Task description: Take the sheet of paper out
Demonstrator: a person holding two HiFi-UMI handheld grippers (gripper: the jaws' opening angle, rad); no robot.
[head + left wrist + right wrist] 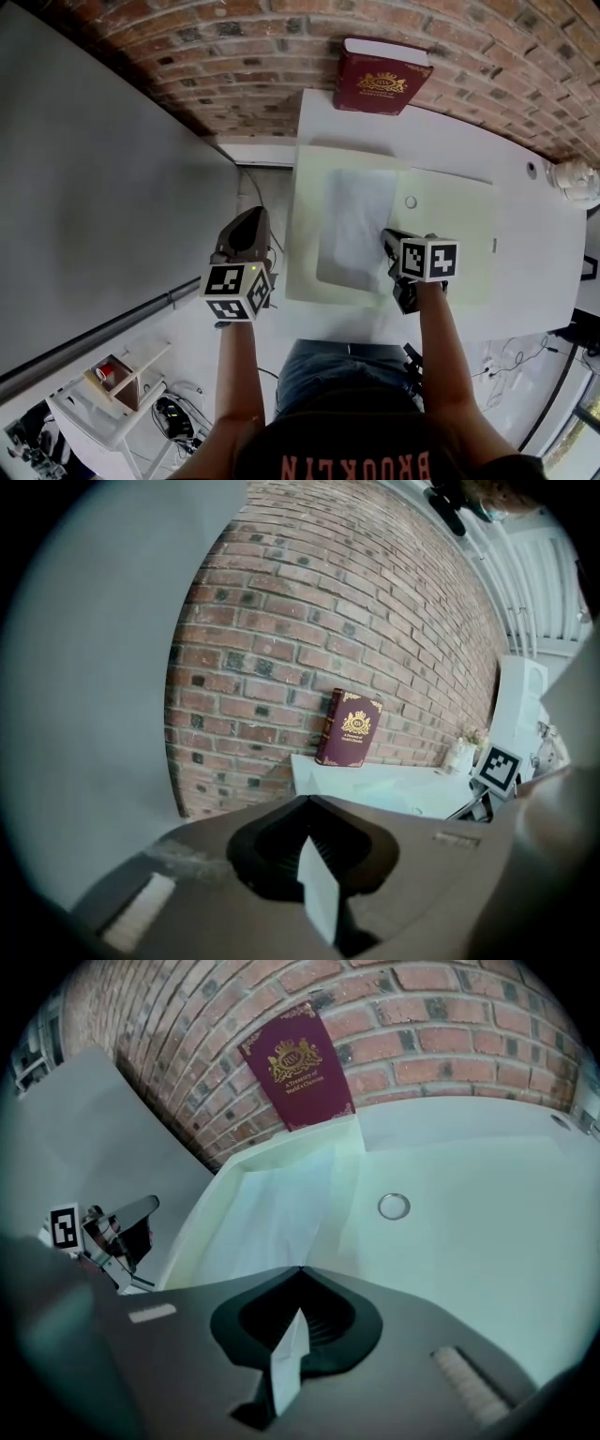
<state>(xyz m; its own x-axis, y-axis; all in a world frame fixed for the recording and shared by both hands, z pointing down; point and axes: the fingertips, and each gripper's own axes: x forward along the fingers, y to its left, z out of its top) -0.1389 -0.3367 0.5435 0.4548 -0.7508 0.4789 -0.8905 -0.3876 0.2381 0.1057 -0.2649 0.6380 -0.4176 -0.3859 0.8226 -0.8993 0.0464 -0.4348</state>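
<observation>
A white sheet of paper [356, 225] [272, 1213] lies on a pale yellow-green folder [450, 225] [469, 1204] on the white table [544, 244]. My right gripper [385, 232] [300, 1269] points down at the sheet's right edge, and its jaws meet there. Whether the jaws pinch the sheet alone or the folder's cover with it cannot be told. My left gripper [255, 214] [307, 799] hangs left of the table, off its edge. It is shut and holds nothing.
A dark red book [380, 77] [349, 727] [298, 1068] leans on the brick wall at the table's back. The folder has a round snap button [411, 202] [394, 1206]. A small white object [574, 178] sits far right. A grey panel [94, 187] stands left.
</observation>
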